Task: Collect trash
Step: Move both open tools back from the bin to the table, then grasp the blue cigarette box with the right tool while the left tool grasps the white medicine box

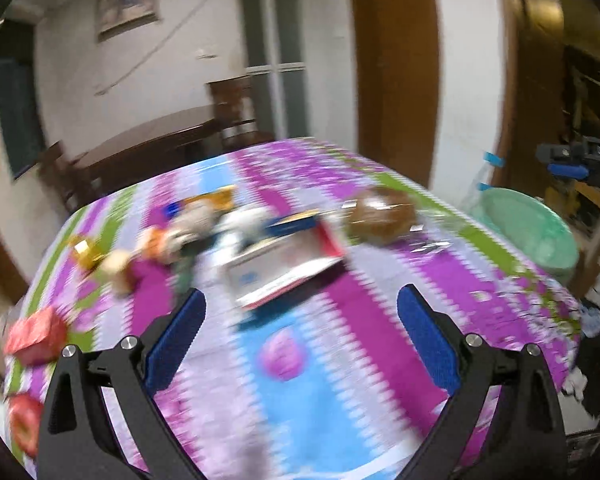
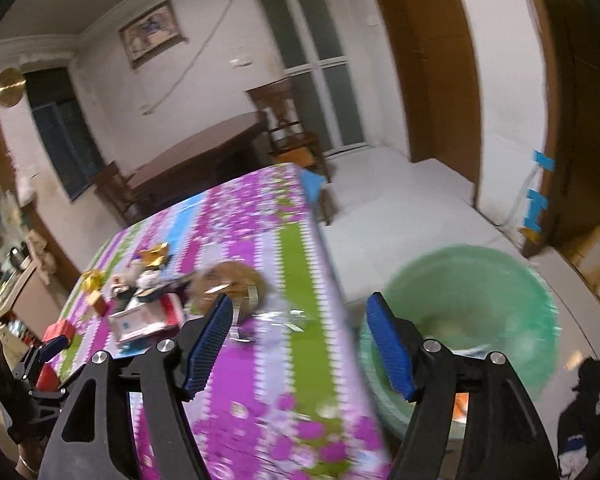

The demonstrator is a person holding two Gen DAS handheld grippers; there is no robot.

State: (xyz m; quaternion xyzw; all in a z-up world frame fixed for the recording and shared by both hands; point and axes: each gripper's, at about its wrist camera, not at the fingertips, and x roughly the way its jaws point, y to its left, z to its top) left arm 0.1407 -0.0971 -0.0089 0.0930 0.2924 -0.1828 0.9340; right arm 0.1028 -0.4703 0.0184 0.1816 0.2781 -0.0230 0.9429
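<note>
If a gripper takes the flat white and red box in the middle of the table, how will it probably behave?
The white and red box looks like thin opened cardboard, so it is probably light and may bend or crush under a firm squeeze. It lies flat on the smooth tablecloth, so a push would likely slide it rather than tip it.

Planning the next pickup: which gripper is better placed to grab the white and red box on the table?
Left. The left gripper is open, empty and faces the white and red box directly; the right gripper, also open, straddles the table edge beside the green basin.
</note>
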